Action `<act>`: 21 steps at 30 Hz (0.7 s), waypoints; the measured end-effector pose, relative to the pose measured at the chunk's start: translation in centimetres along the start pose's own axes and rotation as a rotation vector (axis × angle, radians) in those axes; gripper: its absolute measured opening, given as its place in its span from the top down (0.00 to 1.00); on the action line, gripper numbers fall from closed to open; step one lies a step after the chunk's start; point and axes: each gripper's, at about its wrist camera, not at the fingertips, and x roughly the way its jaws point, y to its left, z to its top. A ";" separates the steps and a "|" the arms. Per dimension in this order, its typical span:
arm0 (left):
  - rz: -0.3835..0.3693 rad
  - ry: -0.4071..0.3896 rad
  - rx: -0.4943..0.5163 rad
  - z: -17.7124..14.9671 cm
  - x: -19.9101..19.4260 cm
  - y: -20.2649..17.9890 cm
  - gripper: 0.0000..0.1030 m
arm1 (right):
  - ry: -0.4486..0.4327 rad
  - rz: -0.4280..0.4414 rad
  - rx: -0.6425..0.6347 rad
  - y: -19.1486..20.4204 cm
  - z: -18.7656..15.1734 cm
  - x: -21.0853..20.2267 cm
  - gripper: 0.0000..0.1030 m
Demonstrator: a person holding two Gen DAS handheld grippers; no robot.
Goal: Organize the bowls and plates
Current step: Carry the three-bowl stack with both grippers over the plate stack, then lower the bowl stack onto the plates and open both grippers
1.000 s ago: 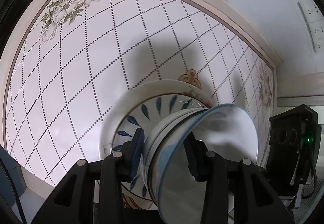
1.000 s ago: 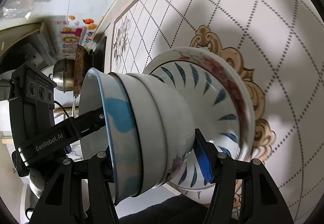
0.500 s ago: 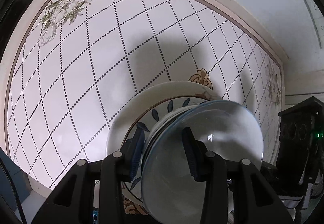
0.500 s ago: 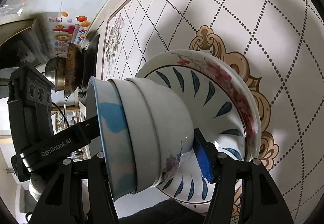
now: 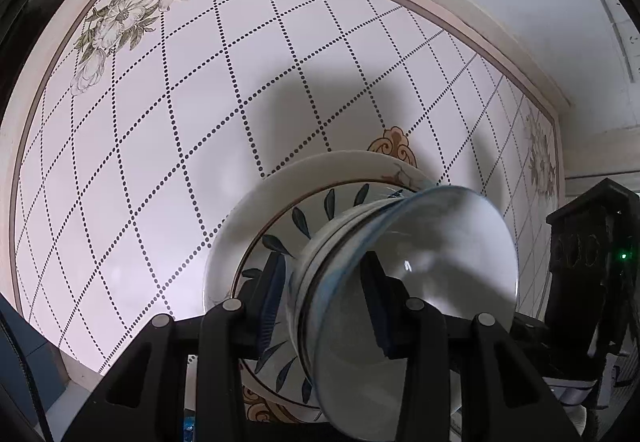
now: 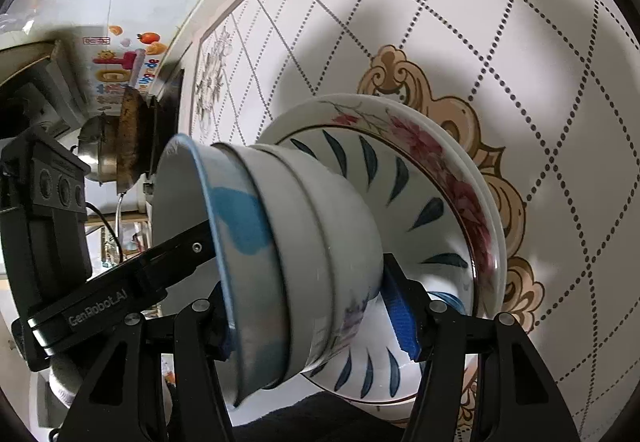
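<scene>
It looked like a home kitchen: the desk (image 5: 168, 146) wore a floral, dot-latticed cover, crockery (nested bowls (image 6: 288, 254) on patterned plates (image 6: 440, 202)) sat on it, and what seemed a steel pot (image 6: 94, 158) stood by fruit stickers (image 6: 128, 58) on the wall.

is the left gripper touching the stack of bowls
Touching. In the left wrist view the left gripper has one finger inside the top bowl and one outside, pinching the wall of the stack of bowls.
</scene>
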 end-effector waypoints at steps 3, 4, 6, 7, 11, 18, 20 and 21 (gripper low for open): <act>0.013 0.001 0.010 -0.1 -0.1 -0.2 0.65 | -0.004 -0.008 -0.006 0.1 -0.2 -0.3 0.40; 0.025 0.000 0.017 -0.1 -0.2 -0.3 0.64 | -0.006 -0.014 -0.009 0.2 -0.2 -0.5 0.40; 0.047 -0.004 0.033 -0.4 -0.4 -0.5 0.64 | -0.016 -0.029 -0.016 0.4 -0.3 -0.9 0.39; 0.056 -0.010 0.039 -0.6 -0.7 -0.6 0.64 | -0.030 -0.046 -0.026 0.6 -0.4 -1.4 0.39; 0.068 -0.040 0.080 -1.6 -2.1 -0.7 0.64 | -0.088 -0.128 -0.062 2.0 -1.0 -3.5 0.35; 0.095 -0.160 0.199 -4.3 -7.0 -0.5 0.35 | -0.214 -0.317 -0.105 5.9 -4.7 -7.0 0.12; 0.098 -0.186 0.224 -5.1 -8.3 -0.2 0.26 | -0.253 -0.380 -0.104 7.2 -6.1 -7.7 0.10; 0.097 -0.202 0.239 -5.6 -9.1 0.1 0.24 | -0.276 -0.394 -0.102 7.8 -7.0 -8.1 0.10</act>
